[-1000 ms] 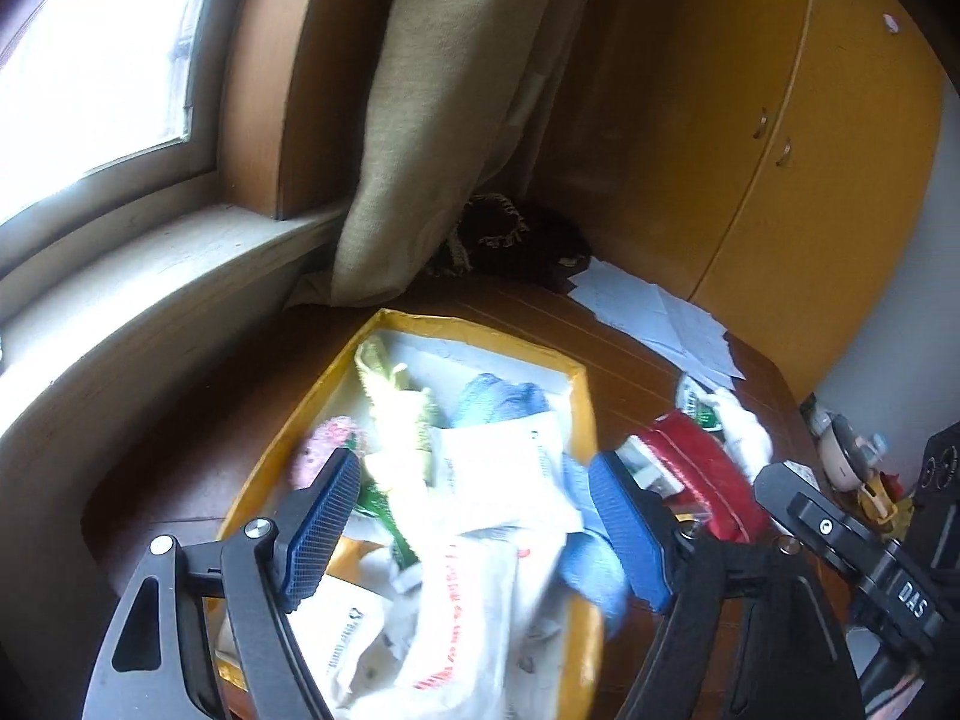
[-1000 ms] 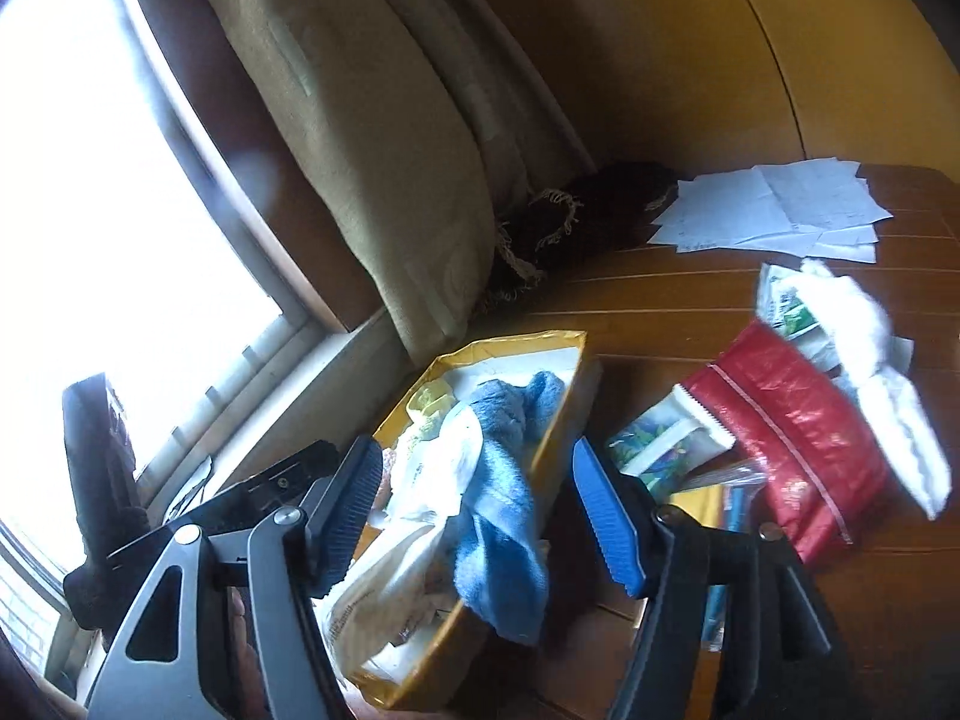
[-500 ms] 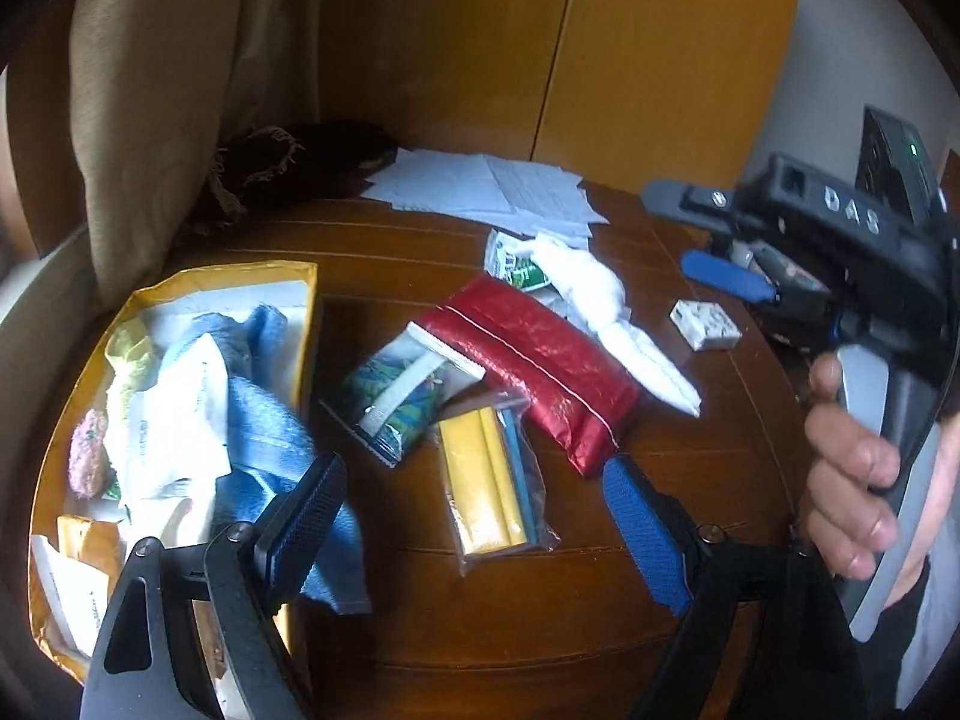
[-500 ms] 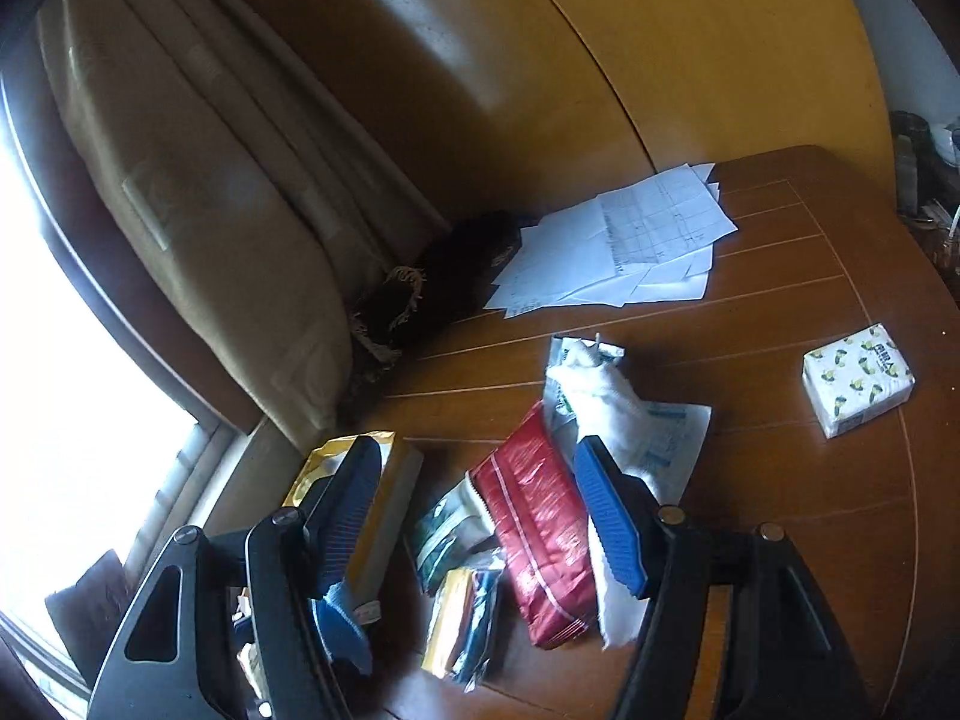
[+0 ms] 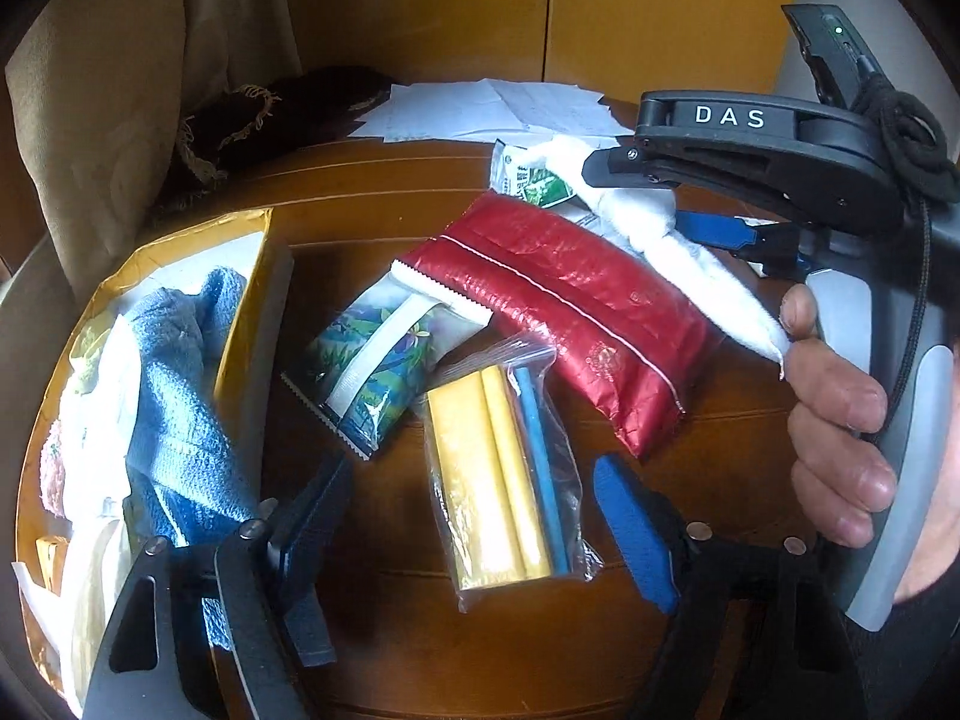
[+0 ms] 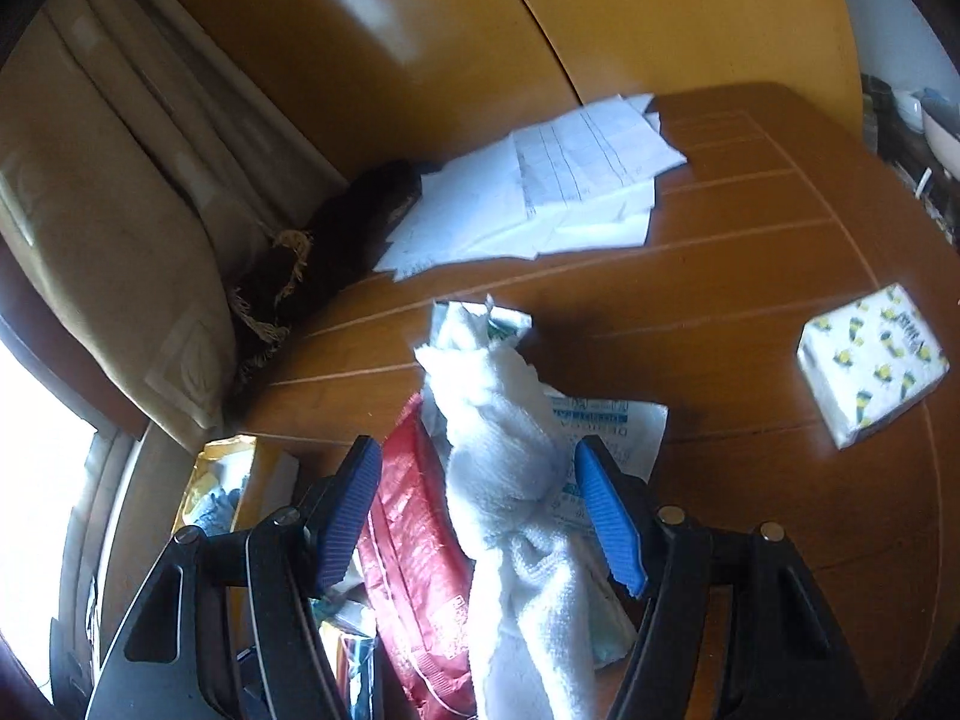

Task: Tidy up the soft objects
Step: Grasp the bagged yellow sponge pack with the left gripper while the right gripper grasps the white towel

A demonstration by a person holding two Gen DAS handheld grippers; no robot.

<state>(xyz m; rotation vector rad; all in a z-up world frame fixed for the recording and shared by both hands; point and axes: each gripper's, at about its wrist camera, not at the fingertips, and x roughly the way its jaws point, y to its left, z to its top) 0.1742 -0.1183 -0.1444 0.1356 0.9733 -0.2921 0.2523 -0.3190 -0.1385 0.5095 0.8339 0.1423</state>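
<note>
Overhead, both wide open — left gripper (image 5: pixel 474 516) above bagged yellow rolls (image 5: pixel 501 474), right gripper (image 6: pixel 483 516) straddling white towel (image 6: pixel 510 480).

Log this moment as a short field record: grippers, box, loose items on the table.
left gripper: open, over the clear bag of yellow and blue rolls
right gripper: open, fingers either side of the white towel, not closed on it
yellow box: holds blue cloth and white items
loose on table: red pouch, floral packet, tissue pack, papers
</note>
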